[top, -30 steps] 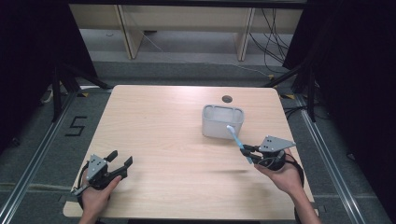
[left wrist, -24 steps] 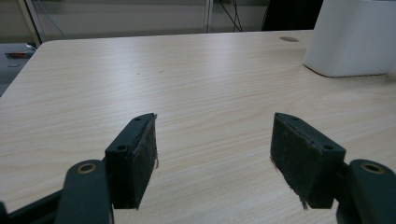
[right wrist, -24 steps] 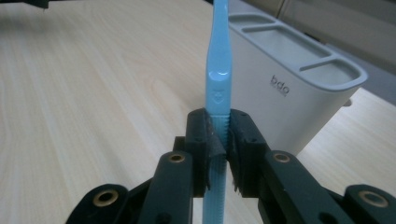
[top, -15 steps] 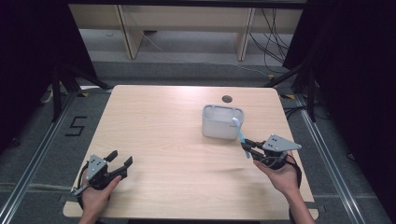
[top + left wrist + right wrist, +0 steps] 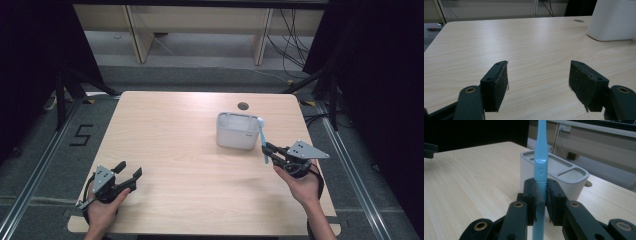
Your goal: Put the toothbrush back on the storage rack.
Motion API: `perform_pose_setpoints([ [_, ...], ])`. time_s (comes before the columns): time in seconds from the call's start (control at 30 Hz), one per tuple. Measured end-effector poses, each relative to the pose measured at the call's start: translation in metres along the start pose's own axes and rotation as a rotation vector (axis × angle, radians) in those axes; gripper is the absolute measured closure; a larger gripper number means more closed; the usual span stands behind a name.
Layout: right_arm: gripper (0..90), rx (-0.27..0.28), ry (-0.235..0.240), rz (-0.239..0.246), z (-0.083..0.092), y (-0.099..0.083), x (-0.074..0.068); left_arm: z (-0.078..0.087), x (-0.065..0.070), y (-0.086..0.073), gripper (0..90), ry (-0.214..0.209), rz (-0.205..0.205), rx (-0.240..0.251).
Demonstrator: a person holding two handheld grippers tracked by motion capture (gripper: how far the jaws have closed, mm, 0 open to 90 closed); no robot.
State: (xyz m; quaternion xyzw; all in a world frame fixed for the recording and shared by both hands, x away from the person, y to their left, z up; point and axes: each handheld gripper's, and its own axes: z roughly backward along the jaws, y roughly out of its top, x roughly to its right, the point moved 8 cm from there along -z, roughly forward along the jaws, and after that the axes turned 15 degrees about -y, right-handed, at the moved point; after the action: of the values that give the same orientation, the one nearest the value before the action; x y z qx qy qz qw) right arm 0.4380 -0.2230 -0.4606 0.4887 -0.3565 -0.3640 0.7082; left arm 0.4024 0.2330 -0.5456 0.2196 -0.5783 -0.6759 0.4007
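My left claw (image 5: 127, 172) sits low over the near left corner of the counter (image 5: 180, 140), held in my left hand (image 5: 102, 210). Its jaws stand wide apart with nothing between them; in the left gripper view the bare wood grain shows through the gap, and the two dark pads (image 5: 500, 82) hang just above the surface.

Toward the right half of the counter stands a white holder (image 5: 236, 131), a box with rounded corners and open compartments in its top. Behind it, near the far edge, is a small round hole (image 5: 243, 106) in the counter.

Just right of the holder, my right claw (image 5: 271, 152) is clamped on a light blue toothbrush (image 5: 263, 142). In the right gripper view the jaws press the ribbed part of the handle (image 5: 541, 192) from both sides, and the brush stands upright in front of the holder (image 5: 569, 177). From above, its head lies over the holder's right rim.
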Motion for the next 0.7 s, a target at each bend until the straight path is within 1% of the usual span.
perform_pose_setpoints([
  [0.03,79.3,-0.001,-0.004,-0.005,0.000,0.000,0.001,0.000,0.000,0.000,31.2,0.000,0.000,0.000],
  [0.07,79.3,0.023,-0.003,0.005,-0.002,0.002,0.002,-0.001,0.000,0.000,31.2,-0.005,0.000,0.008],
  [0.1,79.3,0.009,-0.011,-0.003,-0.001,0.002,0.002,0.000,0.000,0.000,31.2,0.001,0.000,-0.001],
  [0.13,79.3,0.021,-0.015,0.000,-0.002,0.003,0.003,0.000,0.000,0.000,31.2,0.001,-0.001,-0.001],
  [0.17,79.3,0.014,-0.013,-0.012,-0.001,0.003,0.003,0.000,0.000,0.000,31.2,0.001,0.000,-0.001],
  [0.23,79.3,0.025,-0.019,-0.011,-0.002,0.005,0.004,0.000,0.000,0.000,31.2,0.001,0.000,-0.001],
  [0.27,79.3,0.029,-0.027,-0.019,-0.002,0.006,0.005,0.000,0.000,0.000,31.2,0.001,0.000,0.000],
  [0.33,79.3,0.007,-0.025,-0.059,0.000,0.006,0.003,0.000,0.000,0.000,31.3,0.002,0.000,0.000],
  [0.4,79.3,0.004,-0.020,-0.061,0.000,0.006,0.003,0.000,0.000,0.000,31.2,0.002,-0.001,-0.001],
  [0.43,79.3,0.030,-0.025,-0.068,-0.001,0.009,0.005,0.000,0.000,0.000,31.2,0.002,-0.001,-0.001],
  [0.53,79.3,0.027,-0.034,-0.070,-0.001,0.010,0.006,0.000,0.000,0.000,31.3,0.002,-0.001,-0.001],
  [0.57,79.3,0.033,-0.038,-0.064,-0.001,0.011,0.007,0.000,0.000,0.000,31.3,0.002,0.000,-0.001],
  [0.6,79.3,0.030,-0.041,-0.094,-0.001,0.012,0.006,0.000,0.000,0.000,31.2,0.002,0.000,-0.001],
  [0.63,79.3,0.036,-0.045,-0.096,-0.001,0.013,0.007,0.000,0.000,0.000,31.2,0.001,0.000,-0.001],
  [0.67,79.3,0.045,-0.046,-0.077,-0.002,0.015,0.009,0.000,0.000,0.000,31.3,0.001,0.000,-0.001],
  [0.7,79.3,0.045,-0.046,-0.077,-0.002,0.015,0.009,0.000,0.000,0.000,31.3,0.001,0.000,-0.001],
])
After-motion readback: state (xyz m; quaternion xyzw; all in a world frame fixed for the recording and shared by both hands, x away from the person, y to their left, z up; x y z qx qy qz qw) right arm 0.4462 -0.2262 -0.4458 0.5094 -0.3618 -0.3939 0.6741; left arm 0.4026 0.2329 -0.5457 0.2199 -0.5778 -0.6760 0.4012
